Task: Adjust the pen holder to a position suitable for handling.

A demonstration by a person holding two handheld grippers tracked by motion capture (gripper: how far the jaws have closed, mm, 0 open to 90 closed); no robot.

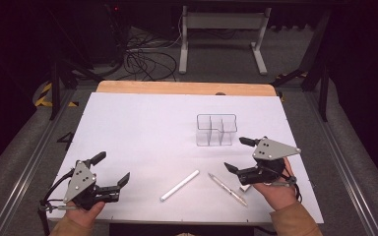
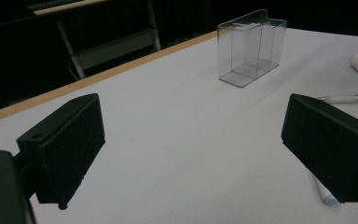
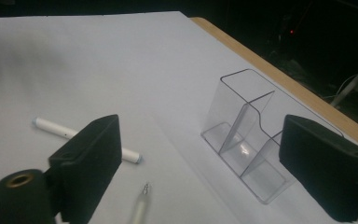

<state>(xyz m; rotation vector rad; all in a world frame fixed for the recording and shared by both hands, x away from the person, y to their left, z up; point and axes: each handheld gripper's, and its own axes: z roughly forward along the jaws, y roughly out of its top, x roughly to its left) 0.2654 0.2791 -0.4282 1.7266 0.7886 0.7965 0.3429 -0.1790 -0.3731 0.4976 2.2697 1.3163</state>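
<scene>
Near front edge of white table (image 1: 128, 128), thin clear ballpoint pen (image 1: 227, 189) lies just left of right gripper (image 1: 240, 154), long axis running diagonally toward front right corner. Right gripper released, nothing between jaws. Left gripper (image 1: 111, 167) released too, well apart near front left corner. White cylindrical marker (image 1: 179, 185) lies between them.

White marker (image 3: 87, 135) partly hidden behind jaw; clear pen (image 3: 140, 207) blurred, cut off at btm edge.
</scene>
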